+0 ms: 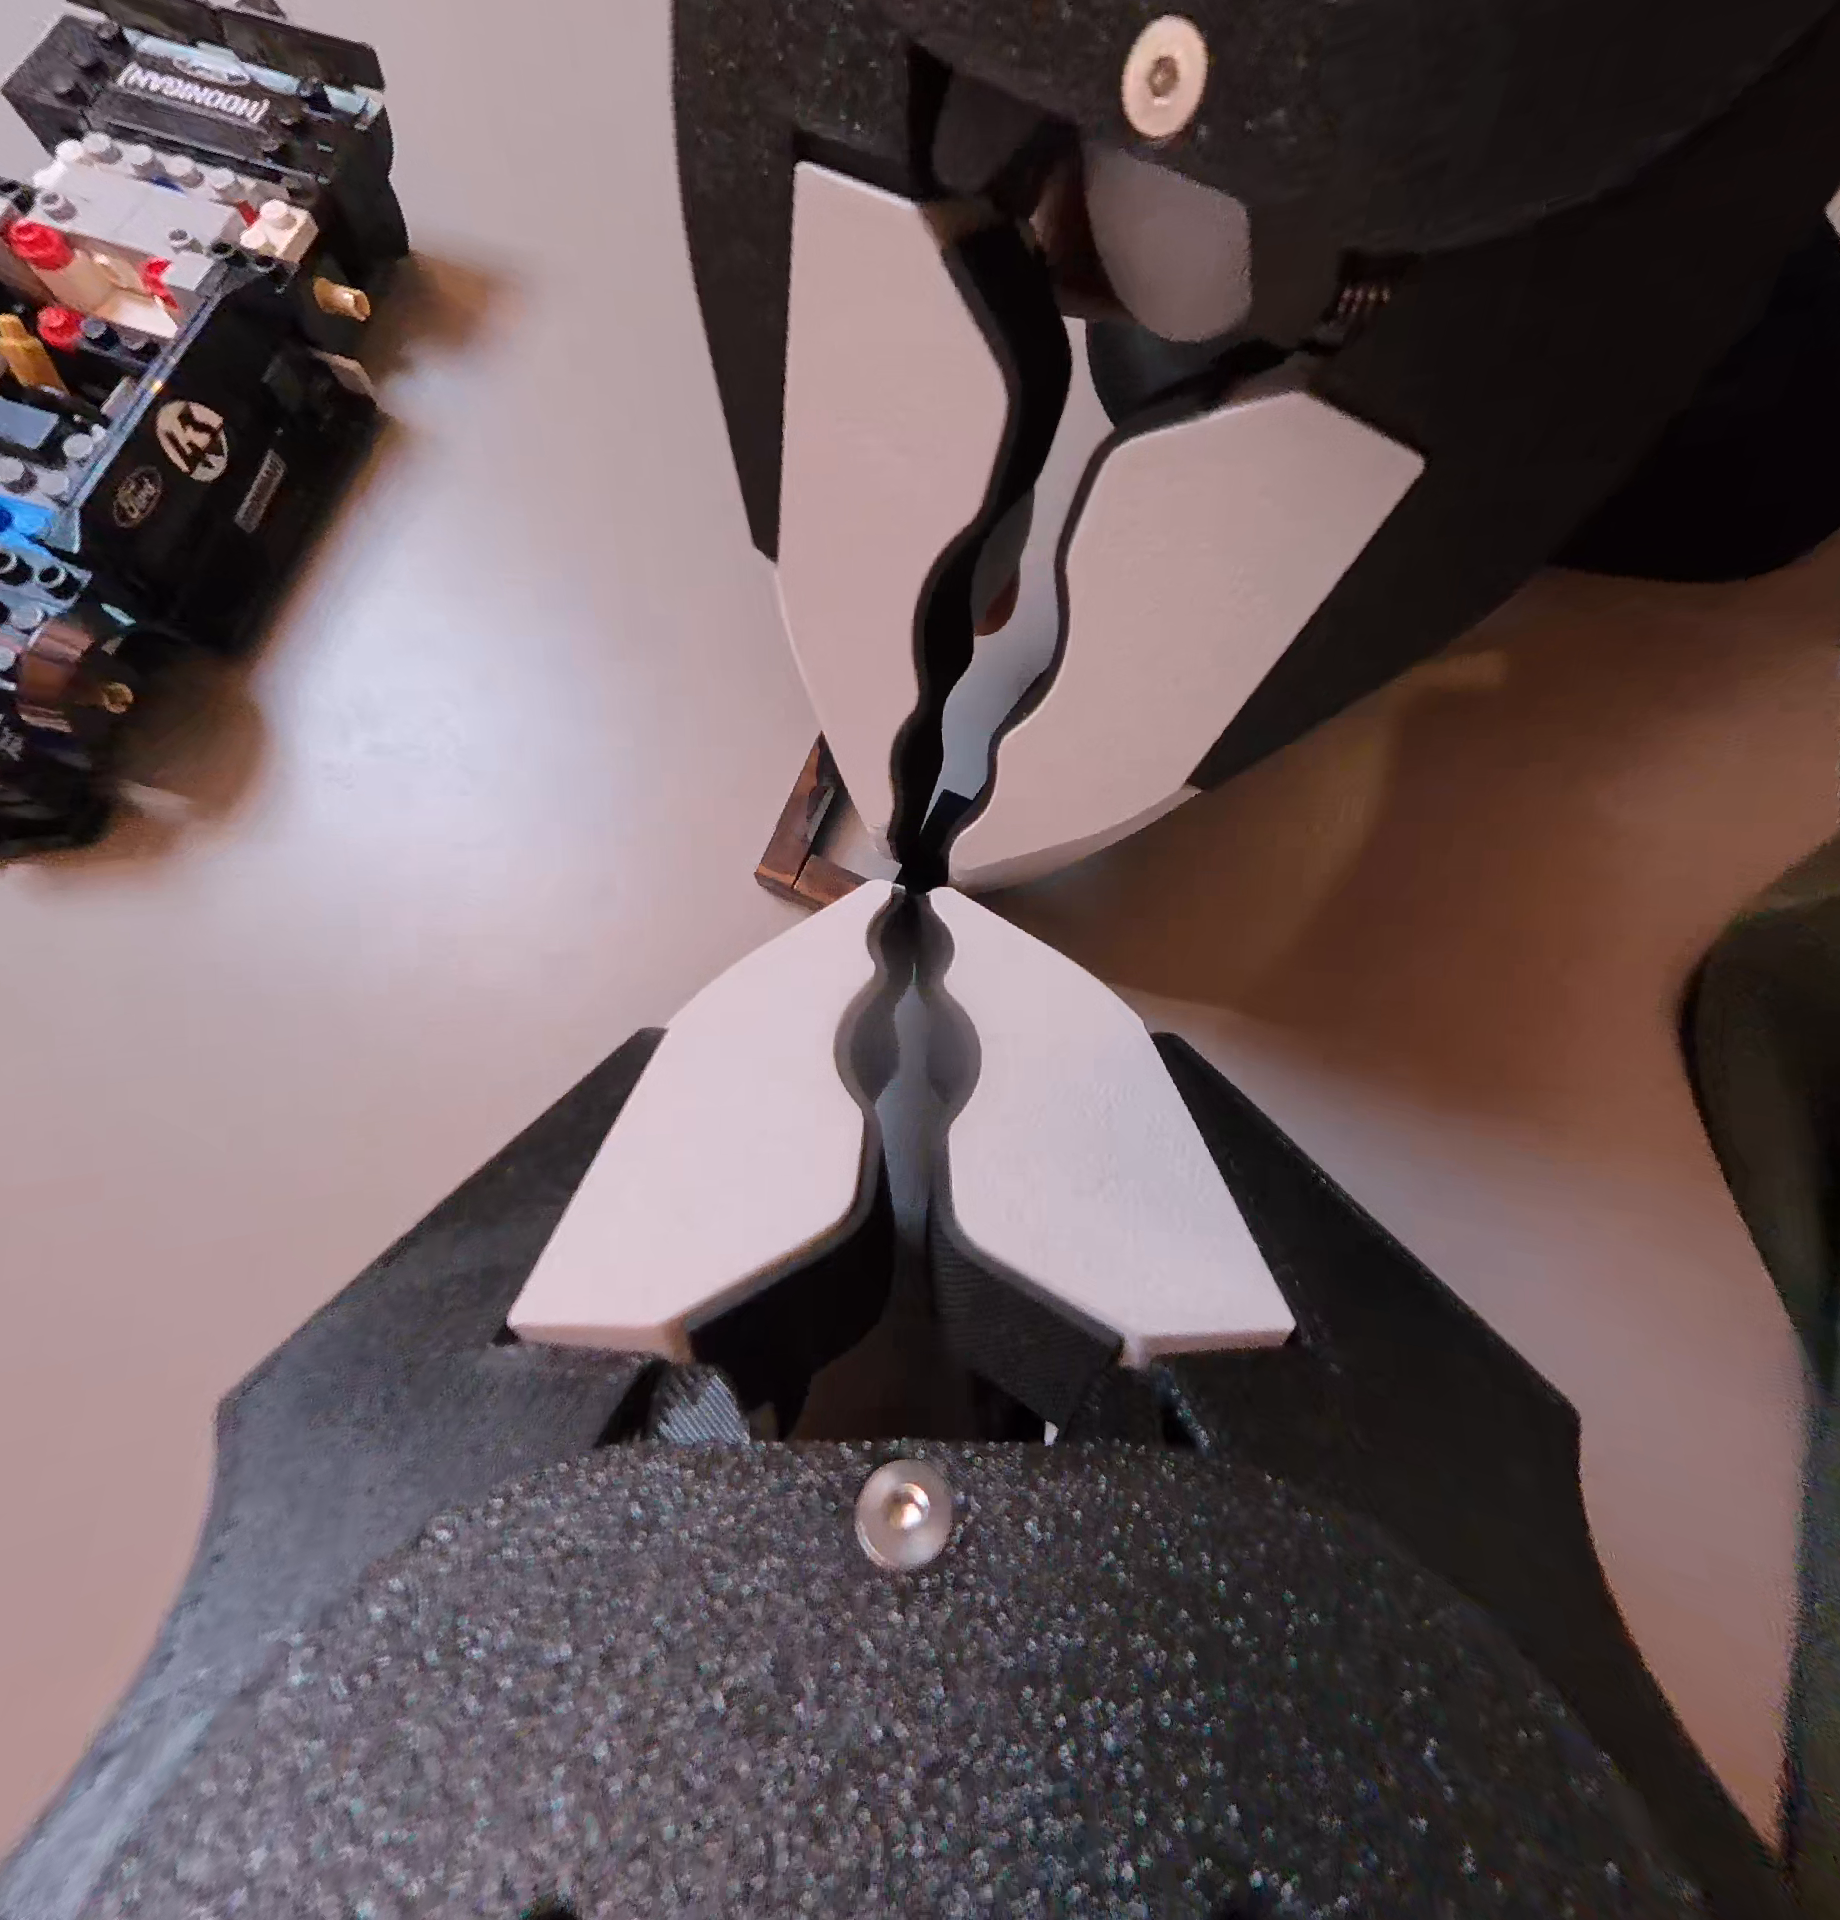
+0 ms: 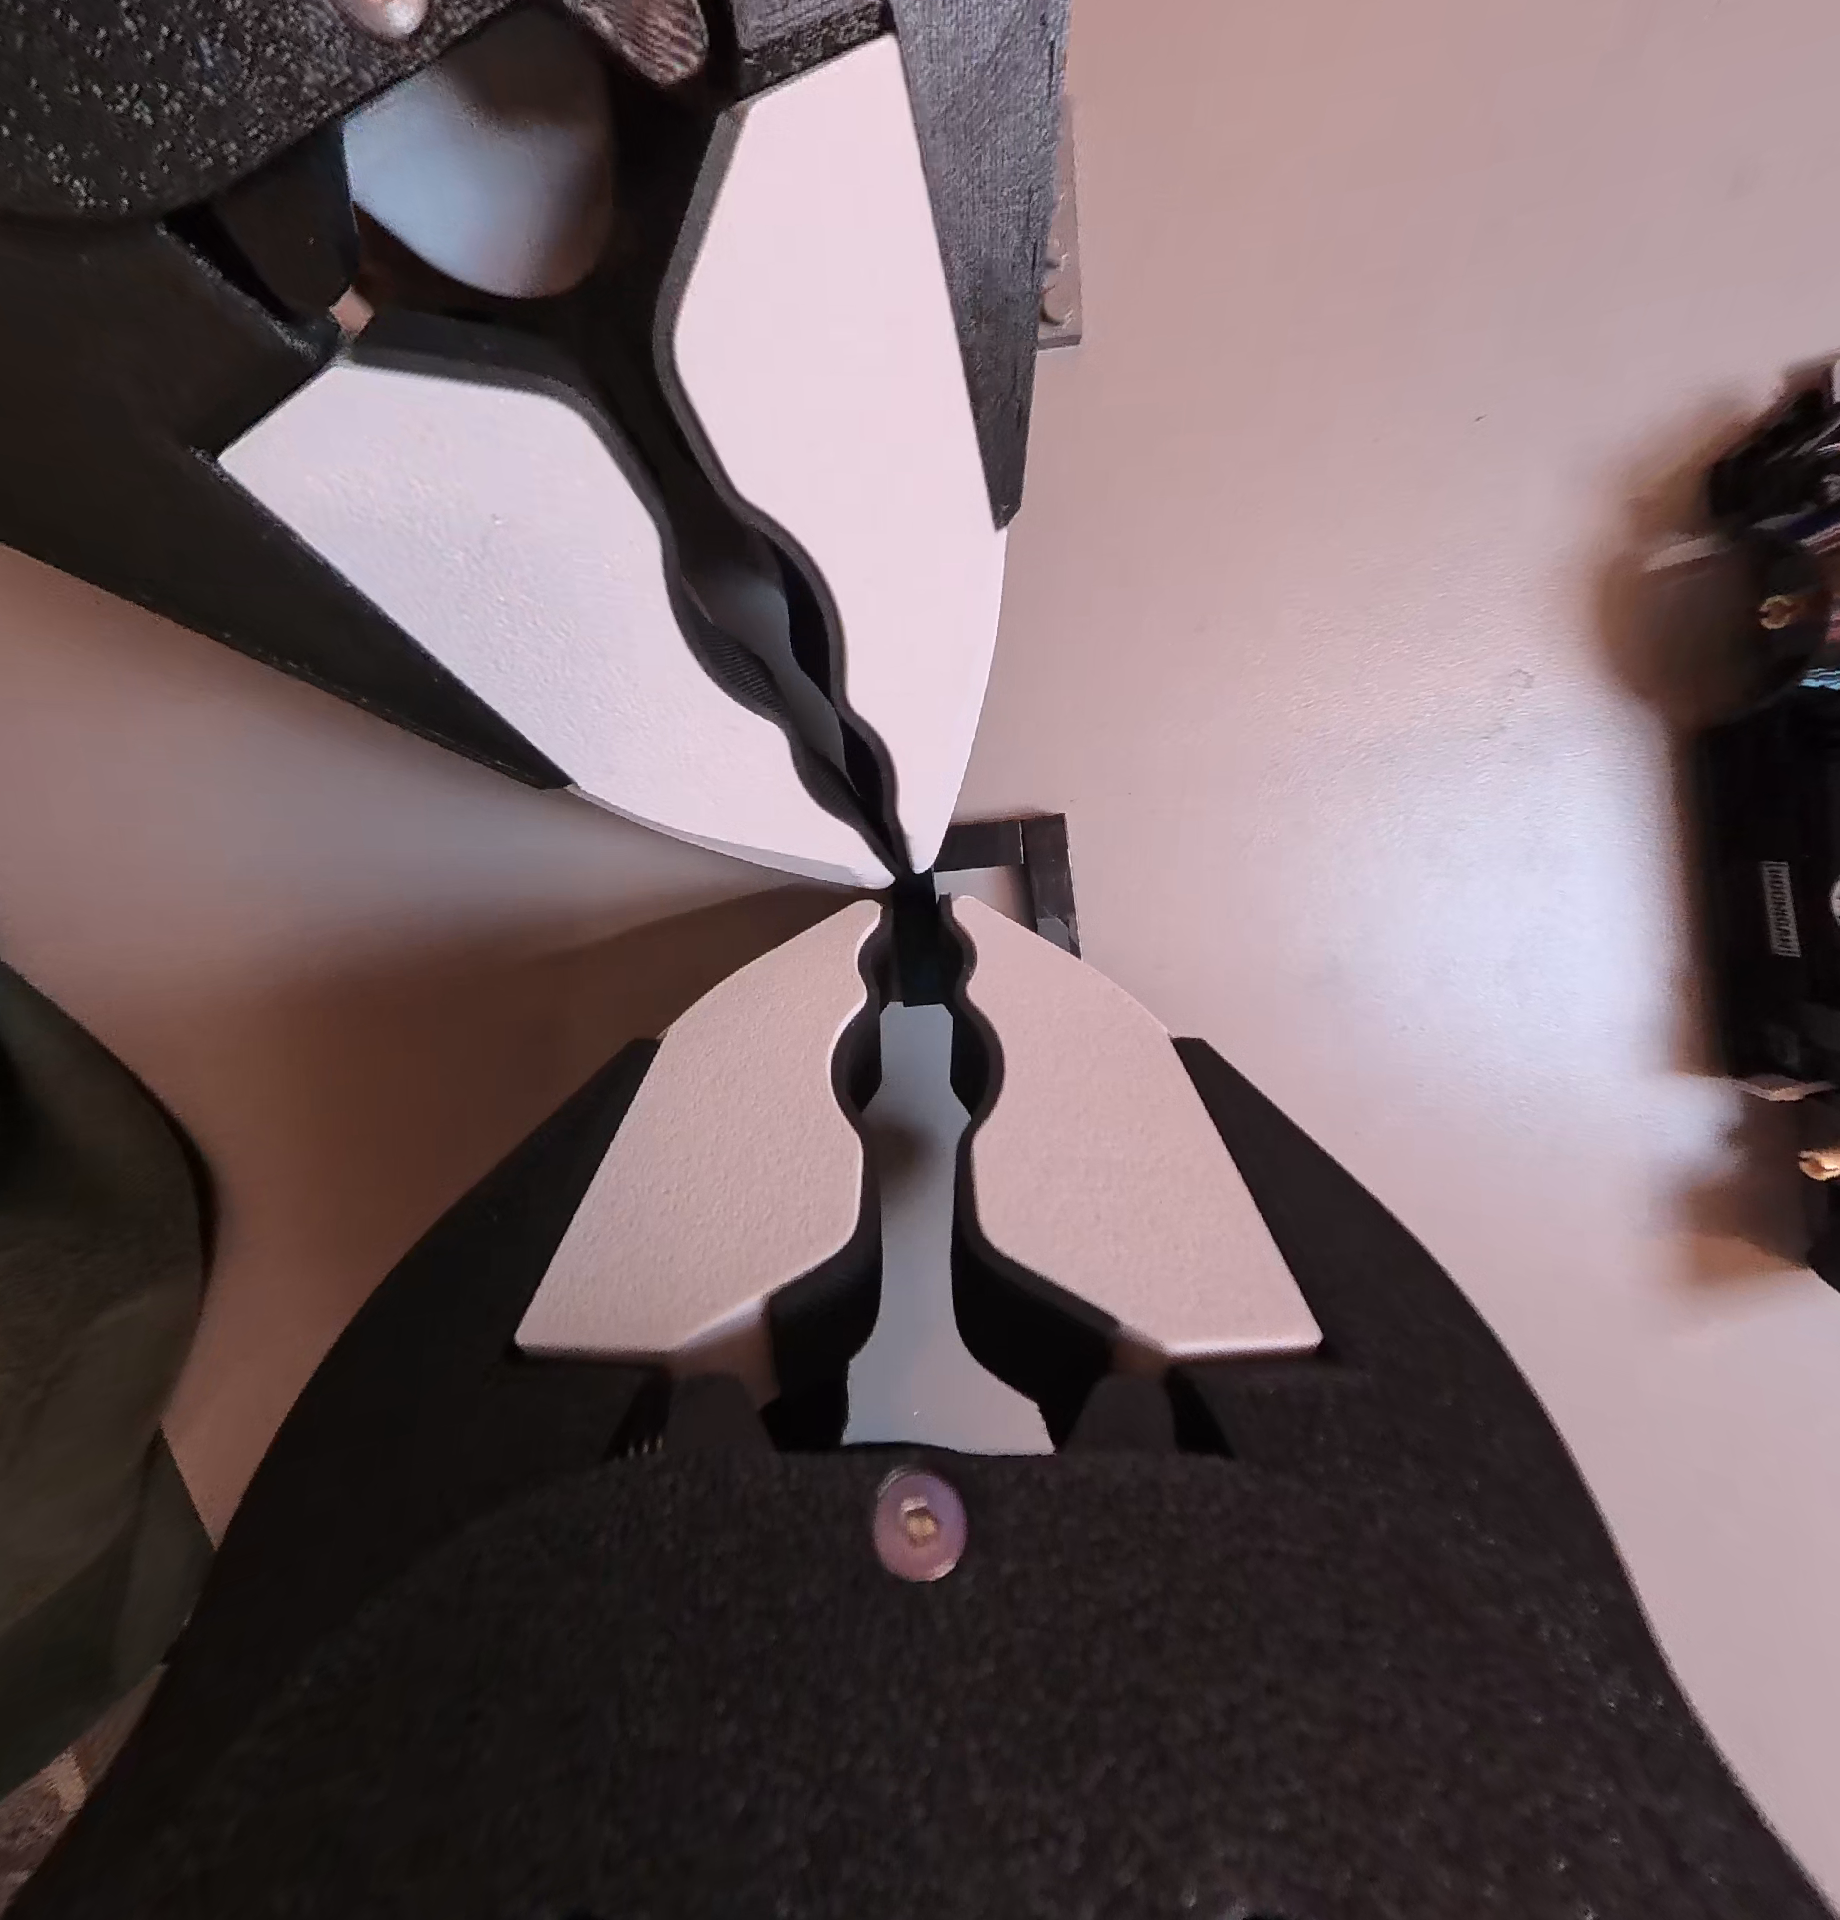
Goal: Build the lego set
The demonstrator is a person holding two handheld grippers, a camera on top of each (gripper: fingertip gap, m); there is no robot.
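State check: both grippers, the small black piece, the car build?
left gripper: shut on small black piece, tips meeting the right gripper's
right gripper: shut on small black piece
small black piece: pinched between fingers, above the table
lego car: partly built, resting on table, untouched

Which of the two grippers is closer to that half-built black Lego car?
Neither, clearly: left gripper and right gripper meet tip to tip, both apart from the Lego car, which sits off to the side.

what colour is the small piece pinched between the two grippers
Black. The piece shows best in the right wrist view, held where the right gripper meets the left gripper.
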